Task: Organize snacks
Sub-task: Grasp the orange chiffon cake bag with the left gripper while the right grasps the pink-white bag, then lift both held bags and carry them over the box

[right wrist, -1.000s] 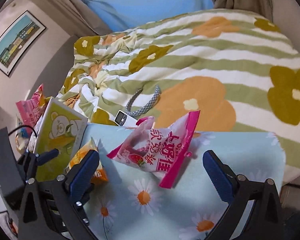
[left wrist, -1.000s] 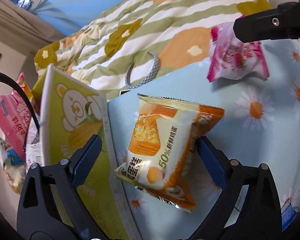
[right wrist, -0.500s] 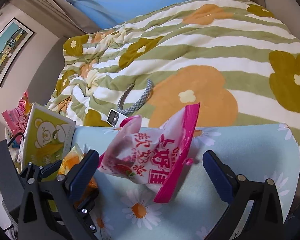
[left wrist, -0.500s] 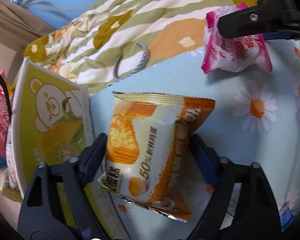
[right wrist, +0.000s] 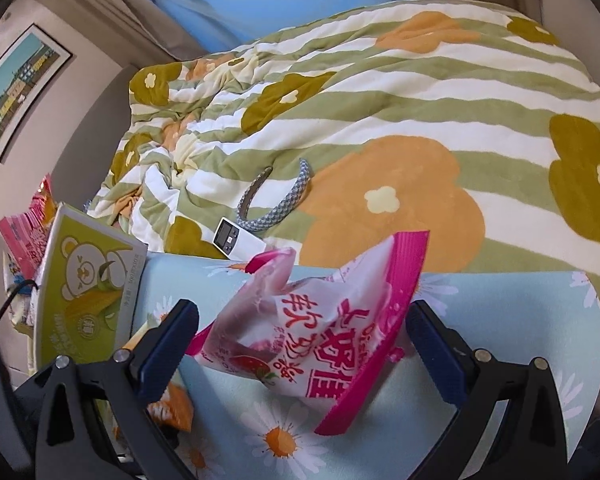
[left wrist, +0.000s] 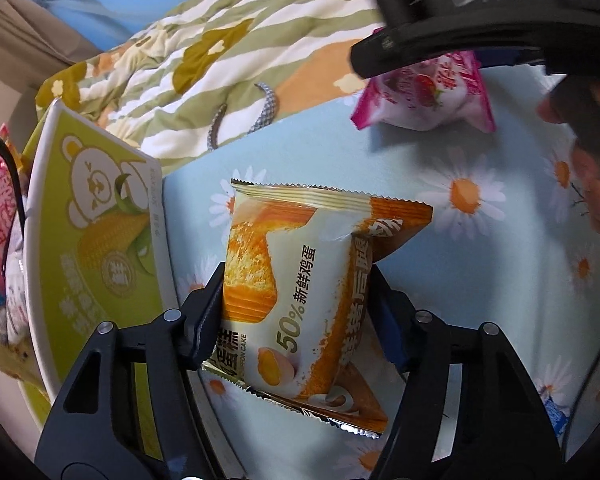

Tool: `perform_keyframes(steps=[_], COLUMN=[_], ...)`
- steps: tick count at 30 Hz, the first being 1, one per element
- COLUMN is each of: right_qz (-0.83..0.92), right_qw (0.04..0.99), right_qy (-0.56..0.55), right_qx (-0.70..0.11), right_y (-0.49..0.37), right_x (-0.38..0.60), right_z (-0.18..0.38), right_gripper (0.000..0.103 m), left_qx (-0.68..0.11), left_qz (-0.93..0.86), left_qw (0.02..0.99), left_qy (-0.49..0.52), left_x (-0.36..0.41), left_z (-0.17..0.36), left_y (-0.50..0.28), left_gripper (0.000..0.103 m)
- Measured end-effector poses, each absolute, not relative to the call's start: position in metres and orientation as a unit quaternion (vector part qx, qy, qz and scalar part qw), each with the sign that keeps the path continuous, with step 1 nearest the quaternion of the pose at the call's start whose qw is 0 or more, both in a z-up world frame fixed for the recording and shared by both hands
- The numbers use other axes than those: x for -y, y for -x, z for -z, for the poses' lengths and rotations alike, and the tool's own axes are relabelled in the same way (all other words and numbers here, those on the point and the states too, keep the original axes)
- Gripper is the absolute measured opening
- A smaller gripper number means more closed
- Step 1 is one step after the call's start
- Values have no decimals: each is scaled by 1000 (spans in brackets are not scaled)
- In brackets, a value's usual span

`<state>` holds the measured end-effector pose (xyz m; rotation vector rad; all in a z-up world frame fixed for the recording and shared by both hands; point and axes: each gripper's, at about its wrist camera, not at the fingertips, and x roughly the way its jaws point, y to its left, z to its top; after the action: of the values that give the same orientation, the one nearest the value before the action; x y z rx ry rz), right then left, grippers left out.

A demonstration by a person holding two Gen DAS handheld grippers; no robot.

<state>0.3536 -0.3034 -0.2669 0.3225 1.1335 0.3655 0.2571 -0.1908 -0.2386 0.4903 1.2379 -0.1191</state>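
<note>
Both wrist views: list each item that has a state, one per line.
Left gripper: shut on the orange cake packet.
Orange cake packet: sealed, pinched at both sides.
Right gripper: open, straddling the pink strawberry packet.
Pink strawberry packet: sealed, crumpled, on the daisy tablecloth.
Green bear box: upright, leaning.

a grey braided headband (right wrist: pixel 276 200) and white remote (right wrist: pixel 236 239) on the floral striped blanket (right wrist: pixel 380 120), framed picture (right wrist: pixel 16 88) on the wall
</note>
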Motion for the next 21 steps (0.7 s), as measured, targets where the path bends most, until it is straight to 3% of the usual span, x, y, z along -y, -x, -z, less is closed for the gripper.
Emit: perform_keyframes(steps=[2,4,6,11,21], right_qz=[-171,-172,-177,-179,-155], right_qw=[819,824,828,835,853], right_qy=[-131,-101,-81,-30,-63], right_qx=[-531,-530,-527,-519,-495], right_y=[-354,-352,-348,-333,-299], right_x=[297,290,285,282,317], right_z=[267,267,267,266,224], right_gripper=[102,94,77,52,48], left_qx=[-573,-571,-568,-558,-504], left_qz=[54,52,52,51,55], left_qw=[788,791,793,802,838], left_qy=[-220,-216,-213,-209,-203], left_x=[191,190,190,190,192], left_z=[235,231,227,217,161], left_y=[-253,-250,-248,-244,-227], left_gripper=[61,61,61,61,61])
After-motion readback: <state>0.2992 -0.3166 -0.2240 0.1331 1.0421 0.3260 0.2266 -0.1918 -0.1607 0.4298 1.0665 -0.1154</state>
